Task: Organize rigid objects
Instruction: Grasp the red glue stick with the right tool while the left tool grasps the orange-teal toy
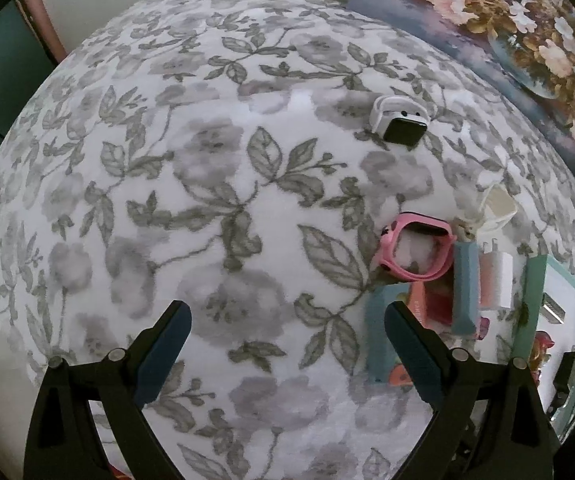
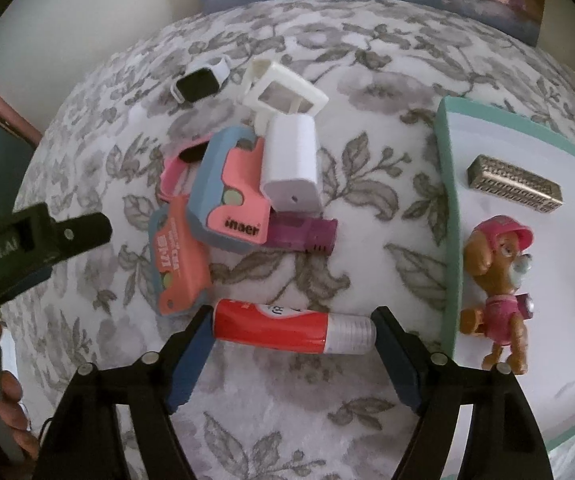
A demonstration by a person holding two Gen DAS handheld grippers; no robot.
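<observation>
A red glue stick with a clear cap lies crosswise on the flowered blanket. My right gripper has it between its fingers, one pad against each end. Just behind it is a pile: a pink-and-blue case, a white charger, a white plastic frame, a purple piece and an orange tag. My left gripper hangs open over bare blanket, left of the pile, with nothing between its fingers. A pink watch sits at the pile's edge.
A white smartwatch lies apart, farther back. At the right stands a teal-rimmed white tray holding a pink dog figure and a metal block. A flower painting leans at the back. A hand shows lower left.
</observation>
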